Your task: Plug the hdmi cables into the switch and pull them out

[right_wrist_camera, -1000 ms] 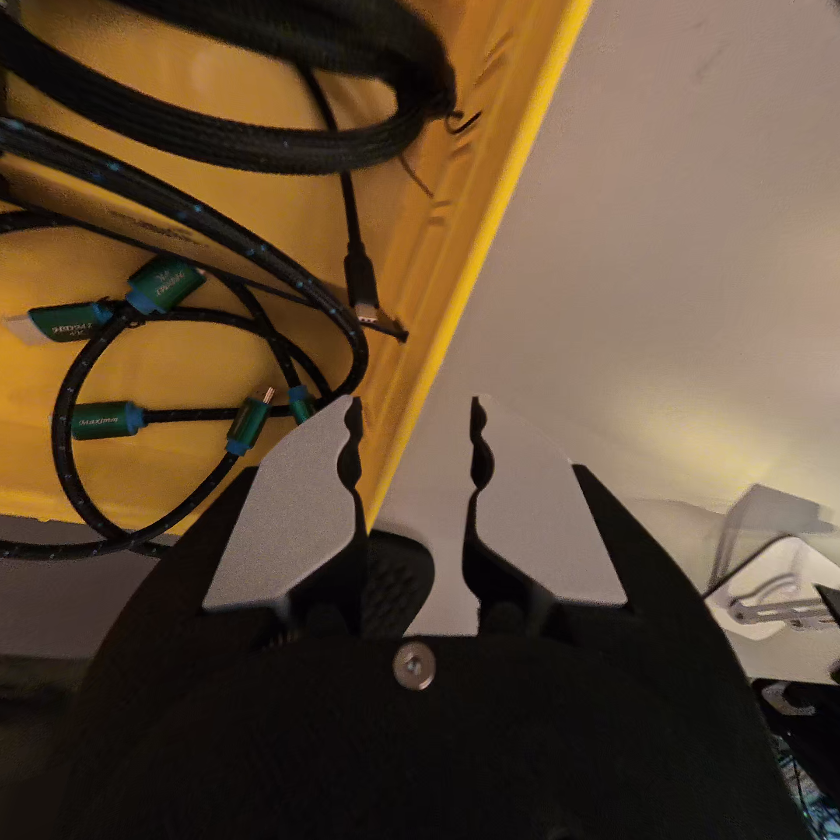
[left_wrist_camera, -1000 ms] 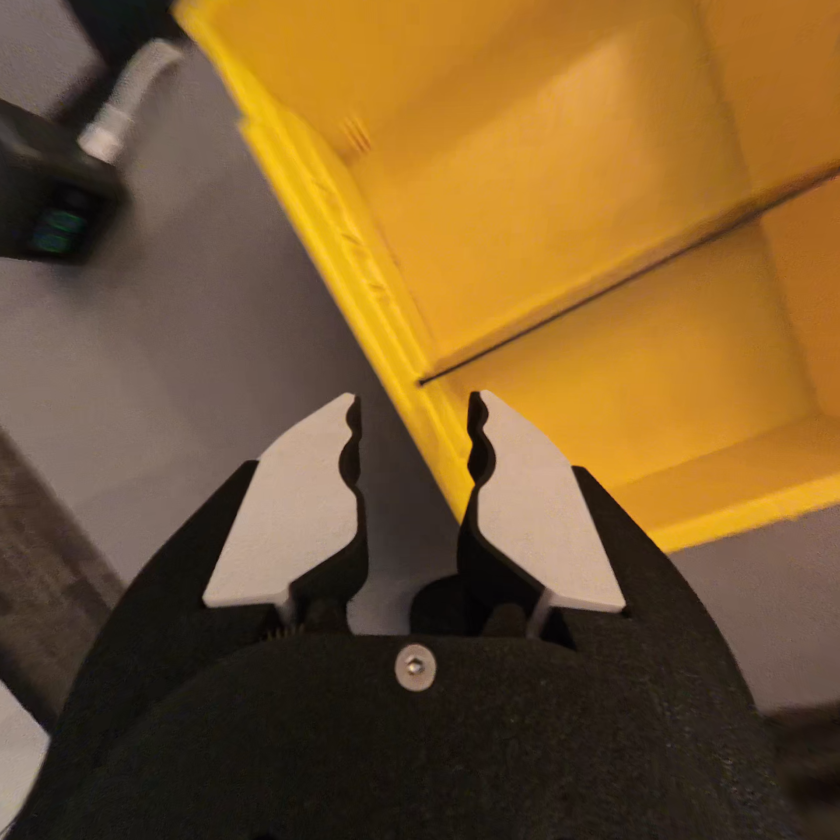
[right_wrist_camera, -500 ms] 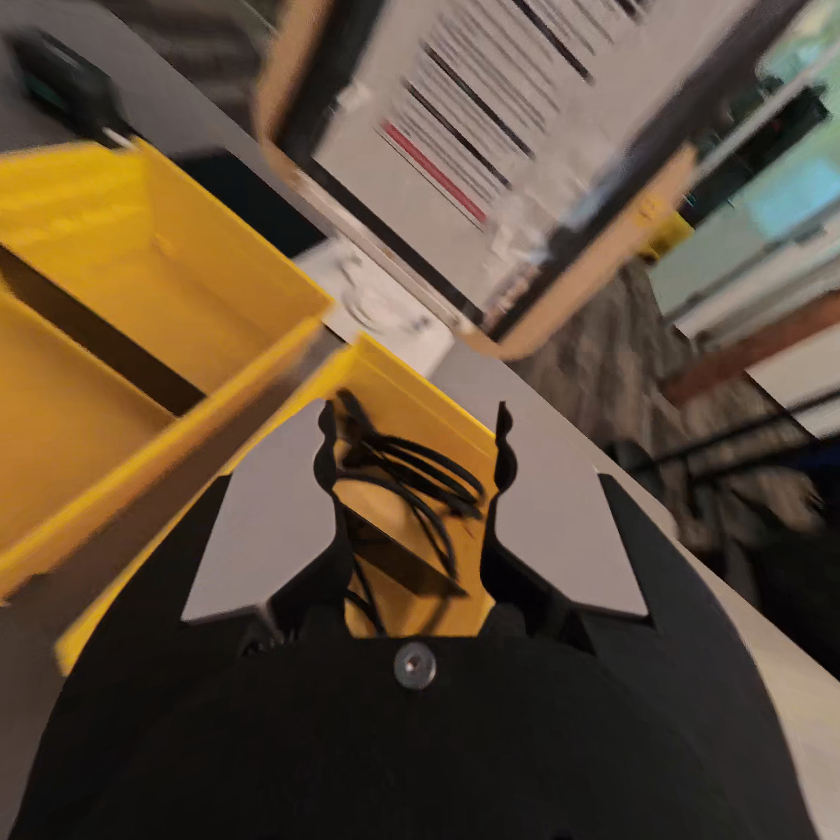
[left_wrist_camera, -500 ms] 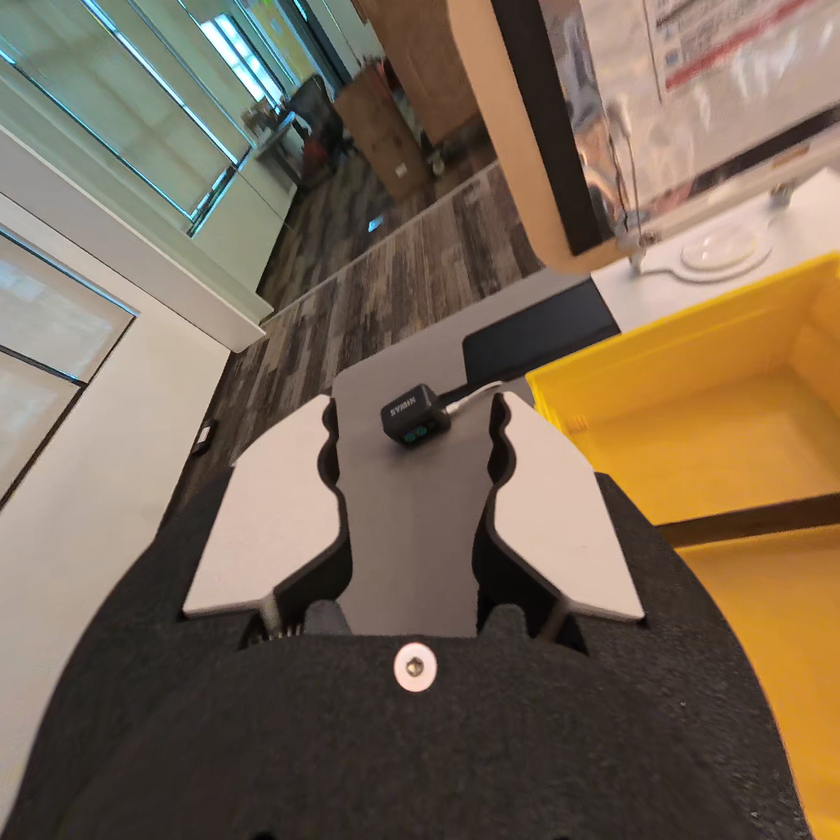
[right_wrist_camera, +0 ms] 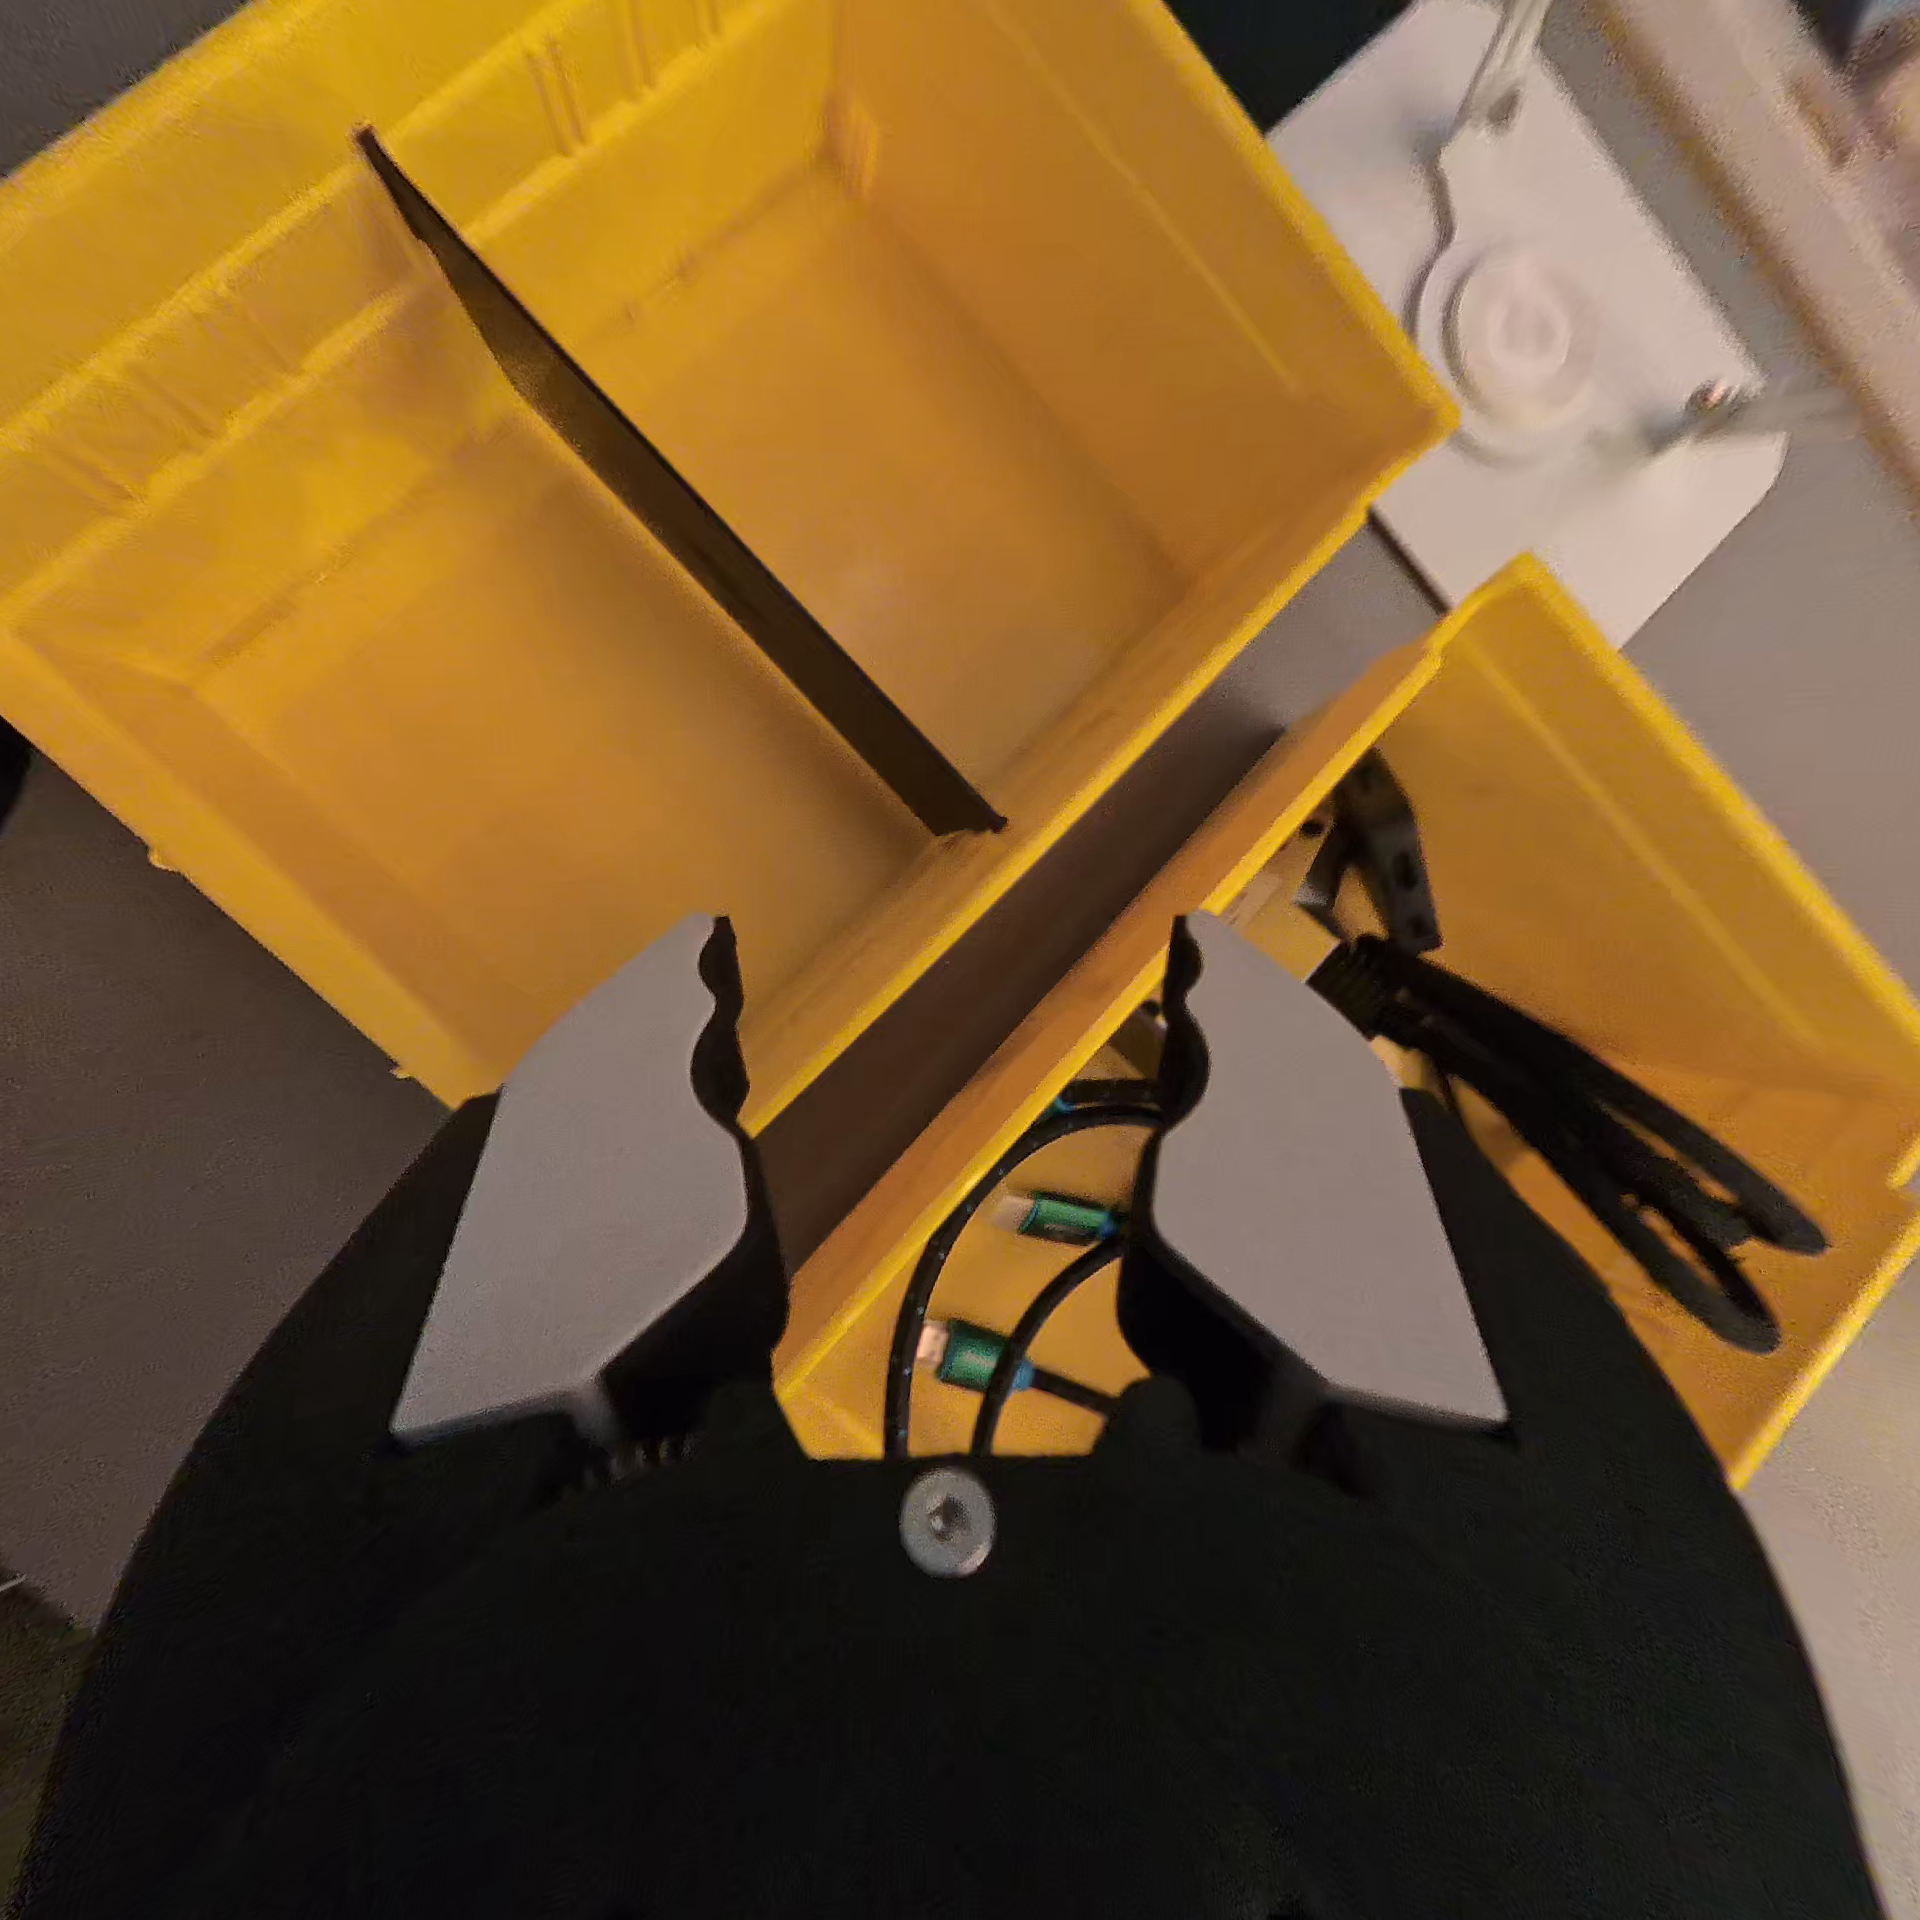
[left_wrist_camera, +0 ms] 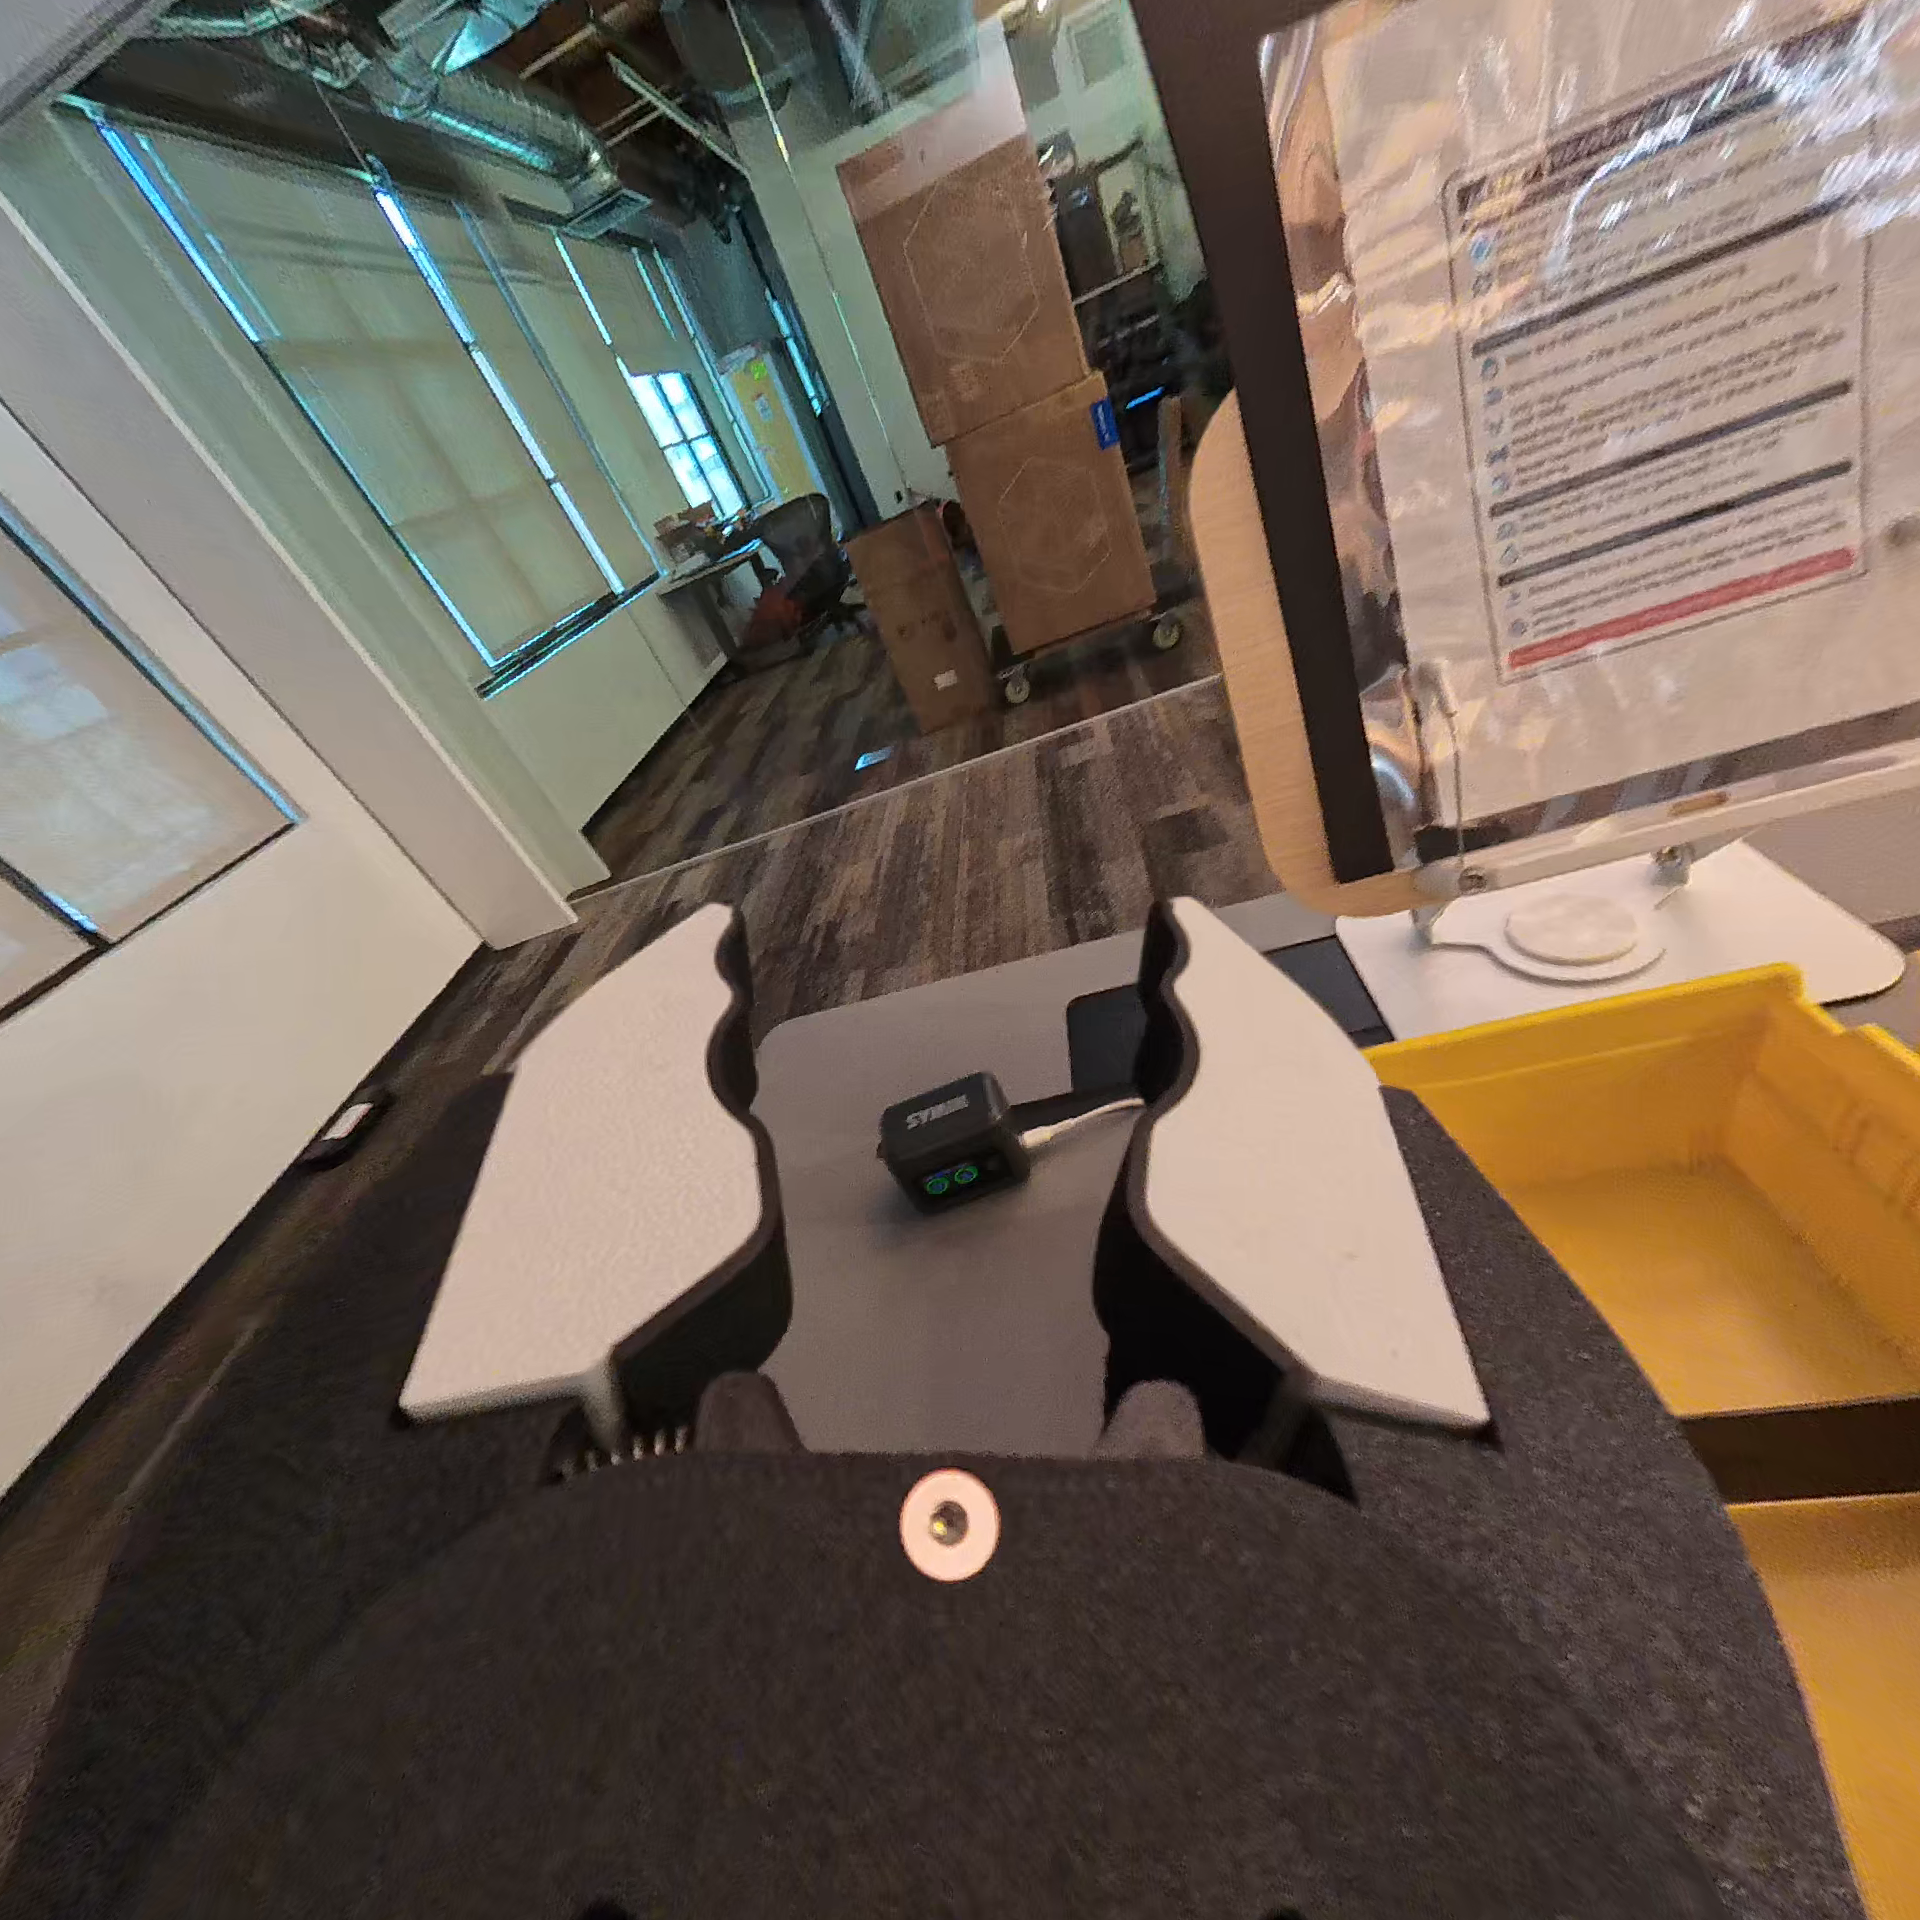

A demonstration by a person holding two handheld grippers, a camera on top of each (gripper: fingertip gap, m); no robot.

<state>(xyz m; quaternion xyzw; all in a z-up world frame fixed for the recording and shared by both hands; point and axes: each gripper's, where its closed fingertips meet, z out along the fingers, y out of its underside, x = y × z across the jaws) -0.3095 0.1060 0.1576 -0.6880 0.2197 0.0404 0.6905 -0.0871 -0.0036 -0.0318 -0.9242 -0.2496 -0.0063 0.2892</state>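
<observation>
Green-tipped hdmi cables [right_wrist_camera: 1049, 1216] now lie under your right gripper [right_wrist_camera: 951, 956], the switch [left_wrist_camera: 951, 1141] ahead between your left gripper [left_wrist_camera: 945, 935] fingers; both have swung up wide and empty, so grabbing comes next.

Right gripper [right_wrist_camera: 948, 940]: jaws spread wide, nothing between them, held above the grey table [right_wrist_camera: 156, 1091].

Large yellow bin [right_wrist_camera: 1091, 862]: on the table, split by a black divider [right_wrist_camera: 675, 499] into two compartments, both bare.

Smaller yellow bin [right_wrist_camera: 1039, 1049]: just beside the large bin's right wall, a narrow strip of table between them. Holds HDMI cables [right_wrist_camera: 935, 1278] with green plugs [right_wrist_camera: 1060, 1214] at its near end, and a bundled black cable [right_wrist_camera: 1579, 1122] along its far side.

White stand base [right_wrist_camera: 1558, 343]: near the table's far right corner.
</observation>
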